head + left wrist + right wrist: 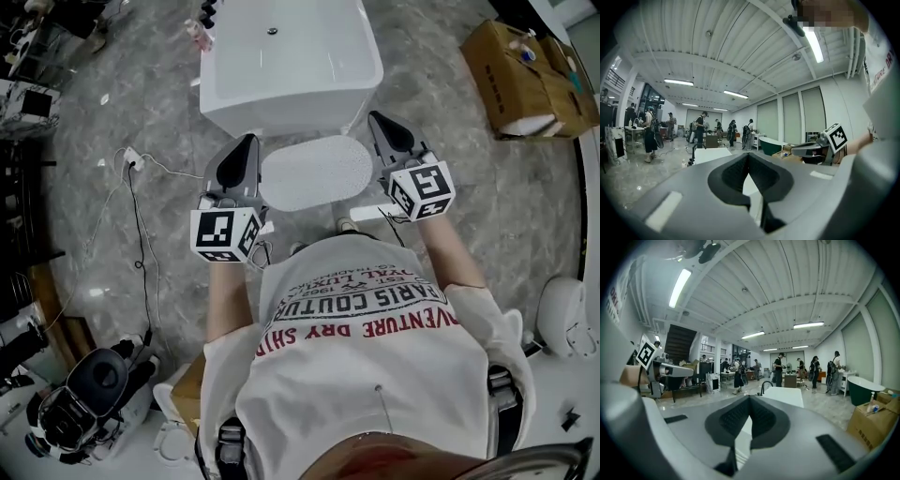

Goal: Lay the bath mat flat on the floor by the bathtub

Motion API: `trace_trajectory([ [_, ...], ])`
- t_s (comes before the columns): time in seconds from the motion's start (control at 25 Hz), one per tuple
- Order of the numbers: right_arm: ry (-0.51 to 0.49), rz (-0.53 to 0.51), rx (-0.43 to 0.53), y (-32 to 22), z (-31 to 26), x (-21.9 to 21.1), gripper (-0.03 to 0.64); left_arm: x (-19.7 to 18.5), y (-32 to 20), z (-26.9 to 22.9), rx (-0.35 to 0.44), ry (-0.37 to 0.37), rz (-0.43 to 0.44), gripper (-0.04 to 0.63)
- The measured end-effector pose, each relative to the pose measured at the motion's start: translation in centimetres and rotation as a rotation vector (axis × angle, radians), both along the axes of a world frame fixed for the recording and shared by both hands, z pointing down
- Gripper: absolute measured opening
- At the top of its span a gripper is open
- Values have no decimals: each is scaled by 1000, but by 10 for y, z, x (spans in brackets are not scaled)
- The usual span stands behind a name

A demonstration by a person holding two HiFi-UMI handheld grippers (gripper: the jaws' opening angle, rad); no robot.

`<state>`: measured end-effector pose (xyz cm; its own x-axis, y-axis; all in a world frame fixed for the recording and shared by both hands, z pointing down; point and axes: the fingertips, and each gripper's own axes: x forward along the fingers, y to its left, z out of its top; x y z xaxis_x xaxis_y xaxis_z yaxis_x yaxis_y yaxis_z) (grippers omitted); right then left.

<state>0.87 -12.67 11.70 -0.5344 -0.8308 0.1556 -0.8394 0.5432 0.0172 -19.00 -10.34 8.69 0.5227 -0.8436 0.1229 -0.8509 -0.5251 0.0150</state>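
Note:
A white oval bath mat (316, 172) lies flat on the grey marble floor, right in front of the white bathtub (291, 61). My left gripper (249, 141) hovers at the mat's left end, its jaws shut with nothing between them. At the mat's right end my right gripper (375, 117) is likewise shut and holds nothing. Both point toward the tub. The left gripper view shows its closed jaws (748, 154) with the tub (710, 154) beyond. In the right gripper view the closed jaws (749, 398) face the tub (785, 394) and its black faucet (764, 386).
A cardboard box (525, 80) stands on the floor at the right. At the left a power strip with a black cable (131, 159) runs down to a machine (89, 389). Bottles (199, 33) stand by the tub's left corner. Several people stand far back in the hall.

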Motion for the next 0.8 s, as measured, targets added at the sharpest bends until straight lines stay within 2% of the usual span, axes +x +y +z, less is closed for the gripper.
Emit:
trace_trajectory([
  [0.16,-55,9,48,2,-13,1,6,-4,1,-6,4,26,2,11],
  [0.6,10,8,77,-6,-18,-13,6,-20,-4,-12,29,-4,-21,12],
  [0.8,9,1,91,-4,-21,-24,6,-31,-4,-15,30,39,-37,12],
])
